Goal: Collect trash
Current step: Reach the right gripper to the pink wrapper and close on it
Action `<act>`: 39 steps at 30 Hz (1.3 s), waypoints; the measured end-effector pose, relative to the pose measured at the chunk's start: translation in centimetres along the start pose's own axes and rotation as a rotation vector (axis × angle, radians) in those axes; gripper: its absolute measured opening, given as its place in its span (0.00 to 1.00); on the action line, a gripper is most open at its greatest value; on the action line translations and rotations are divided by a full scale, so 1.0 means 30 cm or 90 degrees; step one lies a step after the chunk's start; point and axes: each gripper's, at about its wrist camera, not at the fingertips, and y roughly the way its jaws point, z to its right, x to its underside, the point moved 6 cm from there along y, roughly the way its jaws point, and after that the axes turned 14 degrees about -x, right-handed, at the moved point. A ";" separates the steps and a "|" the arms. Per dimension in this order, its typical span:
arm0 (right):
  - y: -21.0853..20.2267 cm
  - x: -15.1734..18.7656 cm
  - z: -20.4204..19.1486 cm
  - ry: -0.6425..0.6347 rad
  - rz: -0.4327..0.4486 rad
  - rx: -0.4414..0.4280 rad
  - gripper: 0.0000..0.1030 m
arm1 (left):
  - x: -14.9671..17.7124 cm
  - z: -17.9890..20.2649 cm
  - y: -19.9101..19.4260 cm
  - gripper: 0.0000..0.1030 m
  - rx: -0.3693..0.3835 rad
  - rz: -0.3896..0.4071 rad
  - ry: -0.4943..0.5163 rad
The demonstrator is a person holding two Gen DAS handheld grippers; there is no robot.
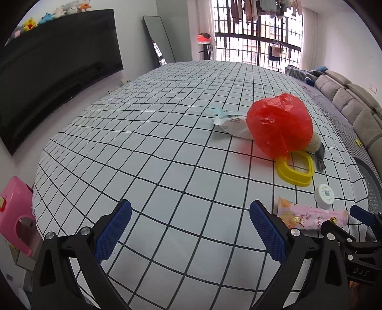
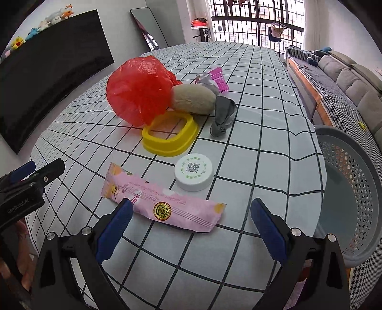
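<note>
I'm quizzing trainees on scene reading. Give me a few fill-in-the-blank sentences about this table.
1. The crumpled plastic bag is ____ in colour.
2. The white cap carries a printed ____ code.
3. The right tongs are open around a ____ wrapper.
4. The ring near the bag is ____.

Missing words: red; QR; pink; yellow

Daylight pours through a barred window (image 1: 257, 31) at the far end, with laundry (image 1: 260, 9) hanging above it. A big dark screen (image 1: 55, 71) fills the pale left wall, with plush toys (image 1: 57, 12) lined along its top. A tall mirror (image 1: 158, 40) leans in the corner. Along the right wall runs a grey sofa (image 1: 353, 100). A pink stool (image 1: 16, 214) stands at the near left, beside the desk (image 1: 155, 143) with its checked cloth.
</note>
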 end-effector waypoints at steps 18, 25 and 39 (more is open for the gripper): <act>0.006 0.035 -0.153 -0.066 -0.031 -0.057 0.92 | 0.000 -0.122 0.039 0.94 -0.028 -0.006 -0.043; 0.068 -0.007 -0.142 -0.107 -0.050 -0.025 0.91 | 0.007 -0.133 0.044 0.94 -0.029 -0.009 -0.044; 0.157 -0.033 -0.199 -0.169 -0.080 -0.001 0.61 | 0.015 -0.182 0.061 0.94 -0.032 -0.016 -0.065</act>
